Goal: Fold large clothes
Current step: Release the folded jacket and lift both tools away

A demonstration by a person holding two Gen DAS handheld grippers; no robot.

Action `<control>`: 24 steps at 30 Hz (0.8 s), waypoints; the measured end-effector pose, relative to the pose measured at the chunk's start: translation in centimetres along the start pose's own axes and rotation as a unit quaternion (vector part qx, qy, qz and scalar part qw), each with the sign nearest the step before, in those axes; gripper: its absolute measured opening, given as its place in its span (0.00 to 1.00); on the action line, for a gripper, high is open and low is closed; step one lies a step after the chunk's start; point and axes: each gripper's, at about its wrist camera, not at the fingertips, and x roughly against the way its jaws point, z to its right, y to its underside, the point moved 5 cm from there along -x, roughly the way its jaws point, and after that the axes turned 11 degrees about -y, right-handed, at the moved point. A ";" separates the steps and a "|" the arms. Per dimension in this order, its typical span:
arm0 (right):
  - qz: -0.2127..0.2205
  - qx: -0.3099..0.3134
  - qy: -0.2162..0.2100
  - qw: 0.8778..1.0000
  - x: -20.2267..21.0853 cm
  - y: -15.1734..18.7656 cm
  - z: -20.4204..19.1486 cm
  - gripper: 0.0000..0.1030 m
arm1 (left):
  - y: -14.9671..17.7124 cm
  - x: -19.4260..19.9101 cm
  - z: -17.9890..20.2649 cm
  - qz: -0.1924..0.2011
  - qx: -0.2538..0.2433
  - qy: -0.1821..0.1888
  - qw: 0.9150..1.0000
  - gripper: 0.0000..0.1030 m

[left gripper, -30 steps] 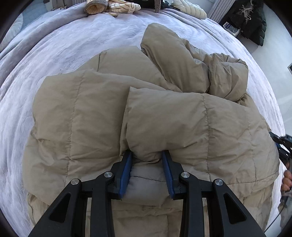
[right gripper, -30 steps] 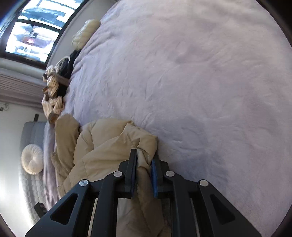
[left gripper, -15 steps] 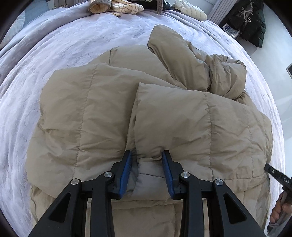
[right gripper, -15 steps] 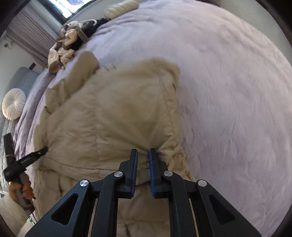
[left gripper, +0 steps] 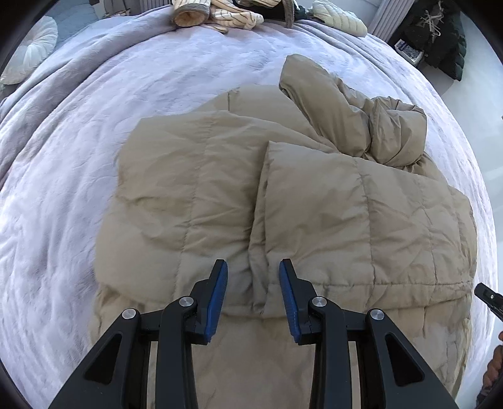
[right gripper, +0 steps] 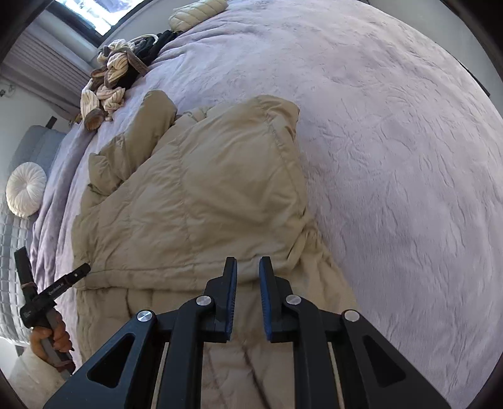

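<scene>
A tan quilted puffer coat (left gripper: 314, 204) lies folded over on a lilac bedspread (left gripper: 94, 132); its sleeve and hood are bunched at the far right. My left gripper (left gripper: 253, 267) is open just above the folded edge, with nothing between its blue pads. In the right wrist view the coat (right gripper: 204, 204) lies left of centre. My right gripper (right gripper: 248, 262) is slightly open at the coat's near edge, holding nothing. The left gripper (right gripper: 78, 272) shows at the far left in a hand.
A pile of striped and dark clothes (left gripper: 226, 12) lies at the bed's far edge, also in the right wrist view (right gripper: 116, 72). A round white cushion (right gripper: 26, 188) rests on a grey sofa. A dark coat (left gripper: 440, 34) hangs by the wall.
Both grippers have let go of the coat's edge and drawn back a little. The top layer now lies flat on the coat. The right gripper swung round over the coat.
</scene>
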 end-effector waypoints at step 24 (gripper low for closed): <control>-0.042 -0.057 -0.061 0.996 4.4 6.2 -2.7 0.89 | 6.8 8.7 3.5 -0.021 -0.031 -0.043 0.998 0.98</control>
